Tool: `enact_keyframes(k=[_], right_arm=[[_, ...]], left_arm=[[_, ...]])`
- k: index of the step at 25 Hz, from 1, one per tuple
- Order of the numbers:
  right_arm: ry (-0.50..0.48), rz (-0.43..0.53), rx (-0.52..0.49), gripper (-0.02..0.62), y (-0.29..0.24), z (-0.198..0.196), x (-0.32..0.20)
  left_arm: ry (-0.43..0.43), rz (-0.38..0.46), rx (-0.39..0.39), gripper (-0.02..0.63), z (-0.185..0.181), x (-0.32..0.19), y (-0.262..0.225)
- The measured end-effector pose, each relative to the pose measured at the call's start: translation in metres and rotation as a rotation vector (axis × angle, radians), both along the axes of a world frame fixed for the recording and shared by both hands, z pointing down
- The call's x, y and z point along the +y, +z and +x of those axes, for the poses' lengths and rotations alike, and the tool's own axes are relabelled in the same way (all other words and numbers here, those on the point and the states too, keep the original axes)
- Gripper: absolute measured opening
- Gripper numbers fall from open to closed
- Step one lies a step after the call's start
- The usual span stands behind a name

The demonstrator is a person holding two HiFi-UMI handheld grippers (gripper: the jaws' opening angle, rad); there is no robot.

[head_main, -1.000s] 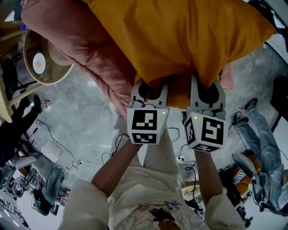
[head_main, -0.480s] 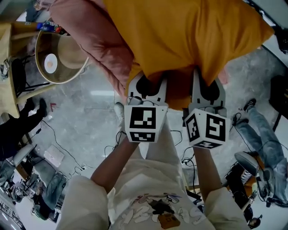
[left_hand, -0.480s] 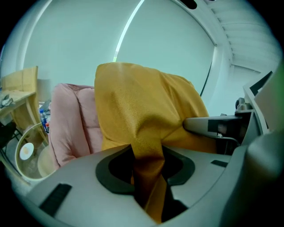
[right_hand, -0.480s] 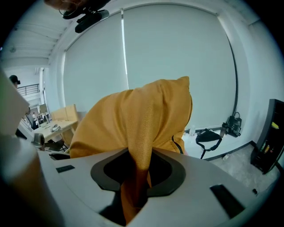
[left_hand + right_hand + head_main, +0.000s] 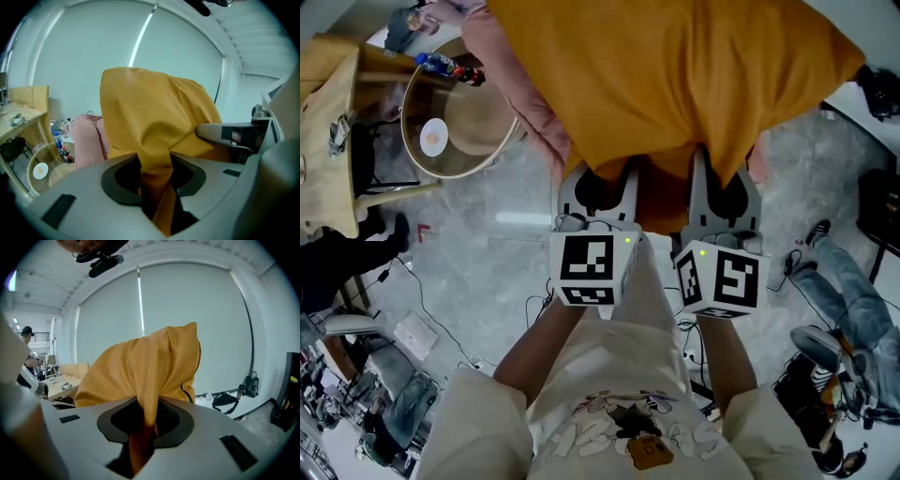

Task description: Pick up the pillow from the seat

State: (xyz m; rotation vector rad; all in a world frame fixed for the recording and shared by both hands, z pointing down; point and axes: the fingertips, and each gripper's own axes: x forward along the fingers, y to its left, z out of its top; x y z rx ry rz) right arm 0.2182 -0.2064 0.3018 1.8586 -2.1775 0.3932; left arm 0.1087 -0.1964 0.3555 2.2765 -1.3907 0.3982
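Left gripper (image 5: 598, 180) clenched on a pinched fold of orange pillow (image 5: 675, 75), right gripper (image 5: 724, 178) beside it, jaws closing with another fold of the same lower edge pressed between them, pillow held up over grey floor (image 5: 487, 272), pink cushion (image 5: 517, 84) just beside its left edge.

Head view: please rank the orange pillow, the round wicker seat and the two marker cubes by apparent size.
1. Orange pillow, by far the largest.
2. Round wicker seat.
3. Left cube and right cube: alike, so not ranked; both sit nearest the camera, which enlarges them.
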Motion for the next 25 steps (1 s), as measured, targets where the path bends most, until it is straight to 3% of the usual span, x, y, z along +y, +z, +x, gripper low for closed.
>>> enact_keyframes(k=[8, 25], right_arm=[[-0.045, 0.120, 0.023, 0.094, -0.078, -0.034, 0.027], [-0.112, 0.266, 0.027, 0.092, -0.168, -0.152, 0.098]], left_arm=[[-0.050, 0.086, 0.033, 0.146, -0.034, 0.023, -0.070], [-0.086, 0.201, 0.080, 0.146, -0.151, 0.089, -0.155]])
